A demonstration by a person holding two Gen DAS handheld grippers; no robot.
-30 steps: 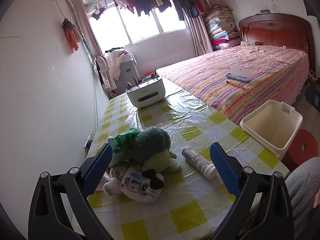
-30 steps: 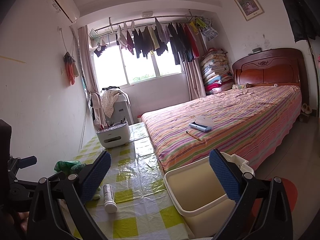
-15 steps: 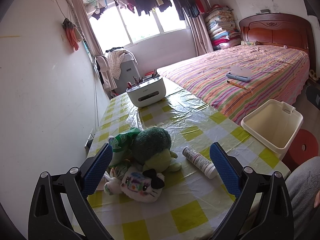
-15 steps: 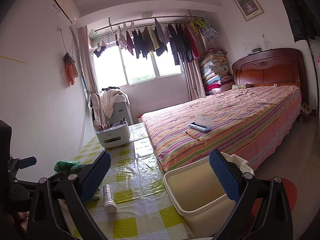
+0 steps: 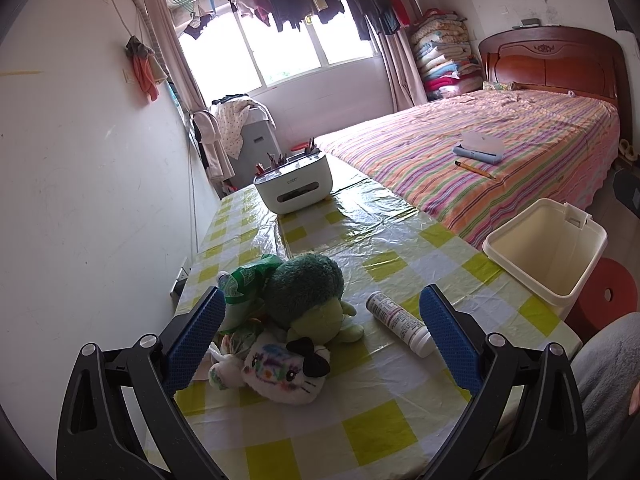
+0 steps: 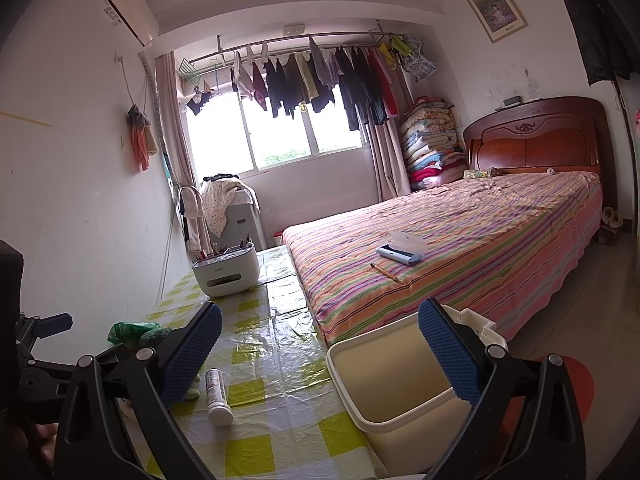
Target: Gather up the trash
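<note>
The left gripper (image 5: 322,330) hangs above the near end of the table (image 5: 384,436), its blue-padded fingers (image 5: 194,338) spread wide with nothing between them. The right gripper (image 6: 320,352) is held off the table's bed-side edge, fingers (image 6: 448,354) equally wide apart and empty. A grey sleeve (image 5: 604,364) shows beside the table's near corner.

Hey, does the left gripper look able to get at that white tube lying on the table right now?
Probably yes. The left gripper is open, and the white tube lies bare on the tablecloth by its right finger, apart from the plush toys; nothing covers it.
</note>
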